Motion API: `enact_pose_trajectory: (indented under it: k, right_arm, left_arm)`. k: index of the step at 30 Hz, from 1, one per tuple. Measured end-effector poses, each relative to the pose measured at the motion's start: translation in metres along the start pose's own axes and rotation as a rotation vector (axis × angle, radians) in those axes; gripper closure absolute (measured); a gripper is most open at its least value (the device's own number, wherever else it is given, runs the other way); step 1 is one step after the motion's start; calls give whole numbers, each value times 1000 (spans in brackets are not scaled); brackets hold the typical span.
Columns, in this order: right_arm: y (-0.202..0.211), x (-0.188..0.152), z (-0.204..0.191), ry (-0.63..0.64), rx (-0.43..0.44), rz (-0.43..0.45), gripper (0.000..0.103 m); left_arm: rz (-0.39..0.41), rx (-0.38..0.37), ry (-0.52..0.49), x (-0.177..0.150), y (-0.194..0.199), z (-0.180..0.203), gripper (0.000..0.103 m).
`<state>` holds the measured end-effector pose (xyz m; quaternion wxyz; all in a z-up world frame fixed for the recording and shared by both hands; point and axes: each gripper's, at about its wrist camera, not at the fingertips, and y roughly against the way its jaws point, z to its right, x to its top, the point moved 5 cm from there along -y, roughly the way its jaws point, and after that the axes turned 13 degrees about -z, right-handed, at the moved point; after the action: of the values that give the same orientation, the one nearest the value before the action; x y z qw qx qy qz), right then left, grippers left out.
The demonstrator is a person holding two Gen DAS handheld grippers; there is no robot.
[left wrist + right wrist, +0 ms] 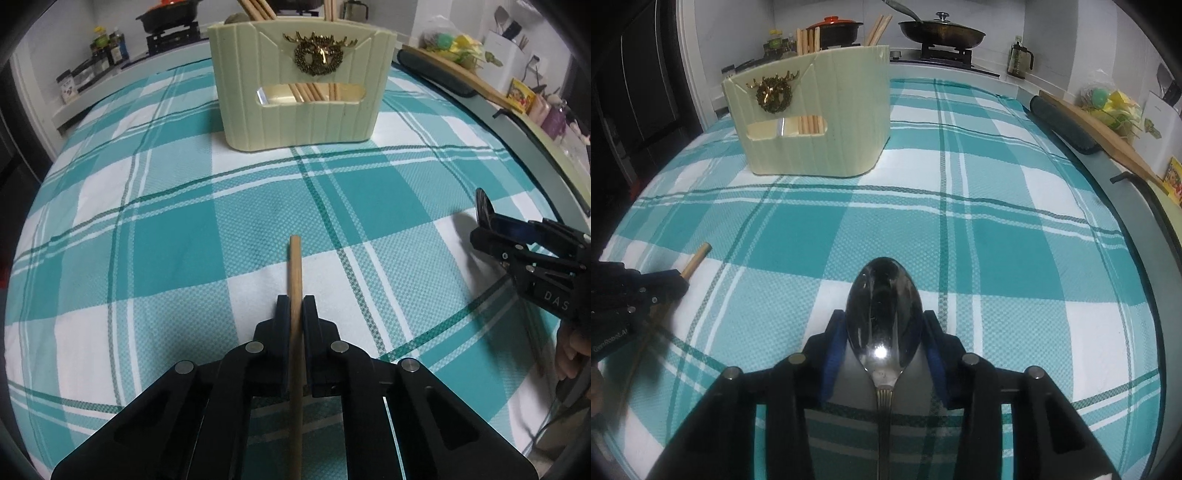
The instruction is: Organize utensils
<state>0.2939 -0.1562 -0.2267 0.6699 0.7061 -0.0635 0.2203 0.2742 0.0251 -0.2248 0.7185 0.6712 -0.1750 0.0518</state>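
Wooden chopstick (295, 280) sits clamped between the left gripper's (295, 301) black jaws; the shiny steel spoon (882, 314) is pinched in the right gripper (884, 317), cream holder (301, 83) far beyond.

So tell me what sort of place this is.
Most likely a home kitchen. A lidded frying pan sits on a gas stove behind the checked tablecloth, bottles line the counter, and a cream utensil holder stands with chopsticks in it.
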Motion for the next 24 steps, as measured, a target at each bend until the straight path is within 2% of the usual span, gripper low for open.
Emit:
enact_pose_trajectory:
  k: [10,16,24]
  right_arm:
    - [96,-13,-10,12,91,208,61]
    - [145,-23,-20,29,90,324,61]
    - [178,-22,-26,47,74,419,61]
  left_arm:
    - [207,-46,32,-14,92,-7,98]
    - [320,-61,66,-24,138,-14,98]
    - [424,-76,79,-23,175,-18,98]
